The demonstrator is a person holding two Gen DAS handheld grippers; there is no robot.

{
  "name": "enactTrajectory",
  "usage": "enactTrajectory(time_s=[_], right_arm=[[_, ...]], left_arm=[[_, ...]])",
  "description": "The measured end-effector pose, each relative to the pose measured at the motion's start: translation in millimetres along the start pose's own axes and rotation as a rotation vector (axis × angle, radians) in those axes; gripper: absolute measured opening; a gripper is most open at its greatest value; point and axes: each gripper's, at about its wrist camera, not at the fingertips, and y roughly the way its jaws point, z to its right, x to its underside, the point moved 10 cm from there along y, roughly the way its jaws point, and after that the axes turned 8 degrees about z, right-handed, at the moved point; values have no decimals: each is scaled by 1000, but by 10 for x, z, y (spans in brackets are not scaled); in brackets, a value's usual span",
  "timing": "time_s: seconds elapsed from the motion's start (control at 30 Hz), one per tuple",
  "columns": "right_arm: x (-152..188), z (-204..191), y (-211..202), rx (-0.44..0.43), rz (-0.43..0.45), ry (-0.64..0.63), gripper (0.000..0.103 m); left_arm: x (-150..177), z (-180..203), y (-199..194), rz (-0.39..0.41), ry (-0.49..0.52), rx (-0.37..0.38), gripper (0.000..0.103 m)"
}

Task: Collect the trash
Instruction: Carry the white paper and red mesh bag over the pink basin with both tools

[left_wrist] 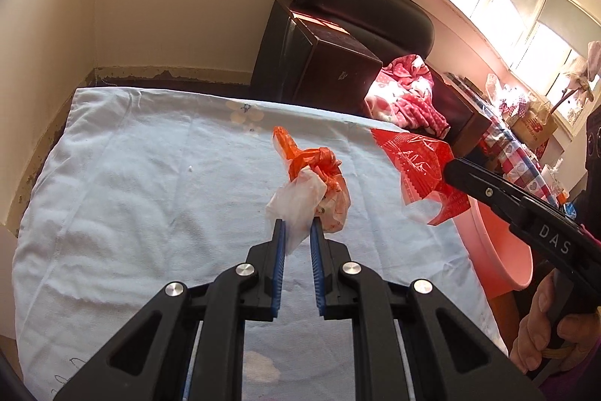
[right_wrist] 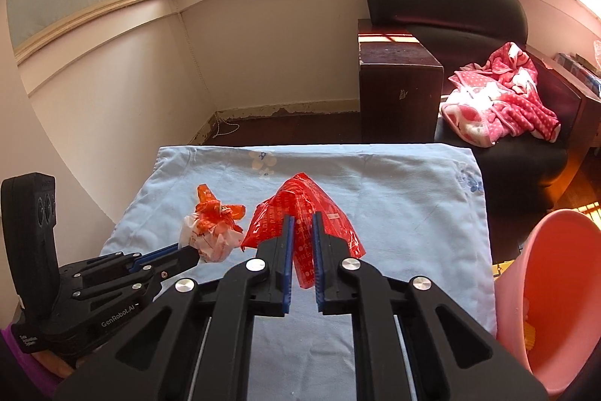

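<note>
The pink plastic bin (right_wrist: 556, 288) is cut off beside the pale blue cloth (right_wrist: 394, 183); above that cloth, the left gripper (left_wrist: 297, 225) clamps a knotted orange-and-white plastic bag (left_wrist: 315, 175), the right gripper (right_wrist: 301, 221) pinches a crinkled red wrapper (right_wrist: 300, 198)

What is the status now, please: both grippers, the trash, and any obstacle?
Left gripper shut on knotted orange bag. Right gripper shut on red wrapper. Pink bin at right, path unobstructed.
</note>
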Motion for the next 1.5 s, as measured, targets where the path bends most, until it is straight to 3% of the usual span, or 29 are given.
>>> enactTrajectory(time_s=[0.43, 1.0, 1.5], right_arm=[[39, 622, -612, 158, 99, 33, 10], [295, 1587, -1133, 327, 140, 166, 10], [455, 2251, -1435, 458, 149, 243, 10]], left_arm=[[-52, 907, 38, 31, 116, 53, 12], [113, 2064, 239, 30, 289, 155, 12], [329, 2869, 433, 10, 375, 277, 12]])
